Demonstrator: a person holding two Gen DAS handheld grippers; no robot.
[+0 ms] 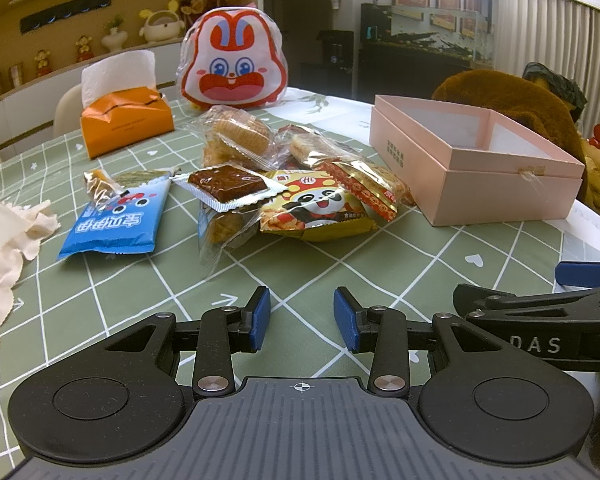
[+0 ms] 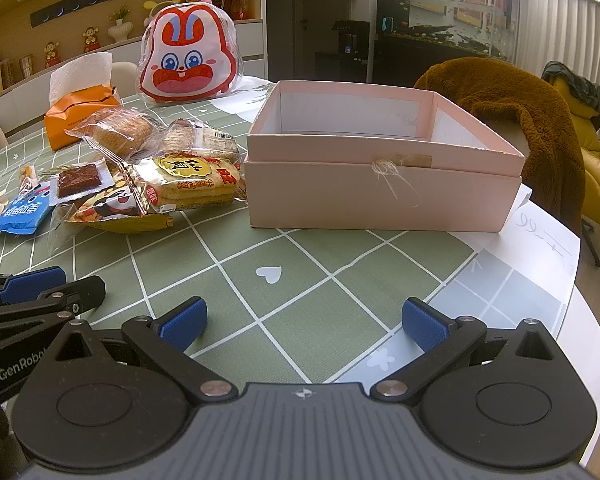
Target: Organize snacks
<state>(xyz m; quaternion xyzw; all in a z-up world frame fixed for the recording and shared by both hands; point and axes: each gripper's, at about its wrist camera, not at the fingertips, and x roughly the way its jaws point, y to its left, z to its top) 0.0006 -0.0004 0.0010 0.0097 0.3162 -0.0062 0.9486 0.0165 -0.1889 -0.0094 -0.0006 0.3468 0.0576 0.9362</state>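
Left gripper (image 1: 302, 318): nearest the lens, jaws parted with a moderate gap, nothing between the 2 blue pads, hovering just over the green checked tablecloth (image 1: 340, 264).
Right gripper (image 2: 304, 326): jaws spread wide, released, empty; in the left view its tip shows at 3 o'clock, just beside the left tool.
Snack pile (image 1: 260, 184): from the left gripper it lies at 12 o'clock to 11 o'clock; from the right gripper it sits at 10 o'clock.
Nearest pieces: blue packet (image 1: 116, 220) at 10 o'clock of the left tool, long axis running toward and away from it; panda packet (image 1: 316, 208) at 12 o'clock, long axis crosswise; brown square bar (image 1: 226, 184) lying on top of the pile.
Pink box (image 2: 380, 192): open, inside looks empty, at 12 o'clock of the right gripper and 1 o'clock of the left, just beside the pile's right edge.
Key relation: the left gripper is nearer the snacks, the right is nearer the box.
Farther back: orange tissue box (image 1: 126, 124) at 11 o'clock, rabbit-face bag (image 1: 234, 60) behind the pile.
Progress: judged not yet begun, no snack in the box.
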